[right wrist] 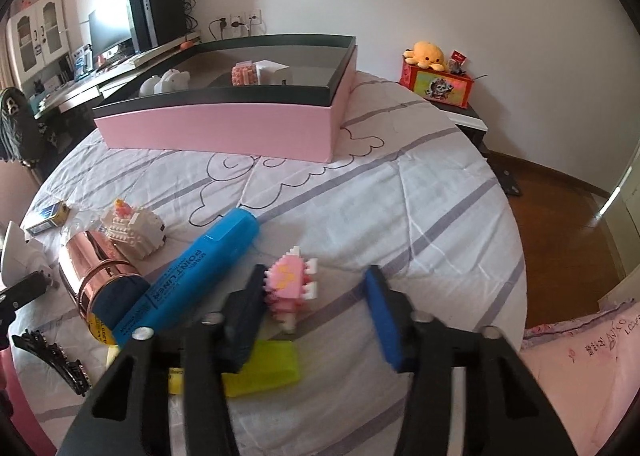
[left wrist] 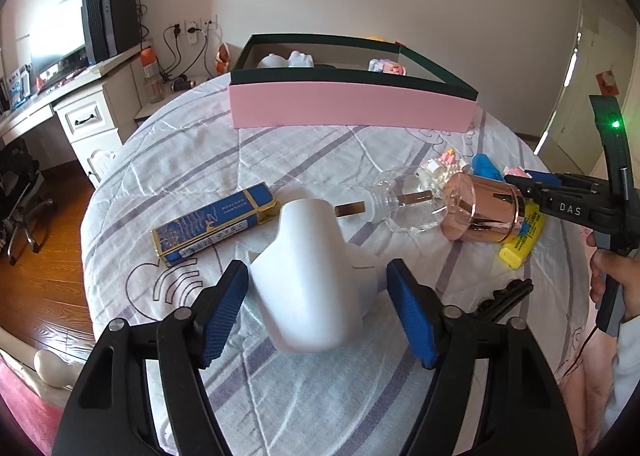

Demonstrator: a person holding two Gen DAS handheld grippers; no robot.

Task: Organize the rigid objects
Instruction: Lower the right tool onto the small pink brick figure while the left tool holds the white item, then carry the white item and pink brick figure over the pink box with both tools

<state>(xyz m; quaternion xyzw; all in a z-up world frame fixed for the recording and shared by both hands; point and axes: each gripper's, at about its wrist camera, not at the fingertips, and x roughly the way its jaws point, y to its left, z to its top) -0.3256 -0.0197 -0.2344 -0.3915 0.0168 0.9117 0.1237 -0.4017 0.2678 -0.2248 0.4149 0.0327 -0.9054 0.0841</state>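
The bed, w/ its striped quilt, carries everything, so items lie loose and tilted on soft fabric. The pink box, dark-rimmed and open-topped, sits at the far side, prob. the collecting spot, since a white figure and a pink block cube already lie inside; its floor is mostly hidden behind the near wall in the left wrist view. Nearer, the white sculpted piece lies between the pads of the left hand-held gripper: jaws part open, left pad at or just touching its side, right pad w/ a visible gap, so not yet clamped; looks like a grasp being lined up. Its exact shape is hard to read, edges blurred. The blue marker lies diagonally beside a rose-gold lidded clear bottle on its side; contents unclear thru glare. A blue-gold carton rests well left of these. The yellow highlighter is half covered by the right hand-held gripper, whose jaws stand partly open around the pink block figure; left pad seems against it, right pad apart, no firm hold seen. The white block cake sits by the bottle lid. A black hair clip is cut off at the frame edge.
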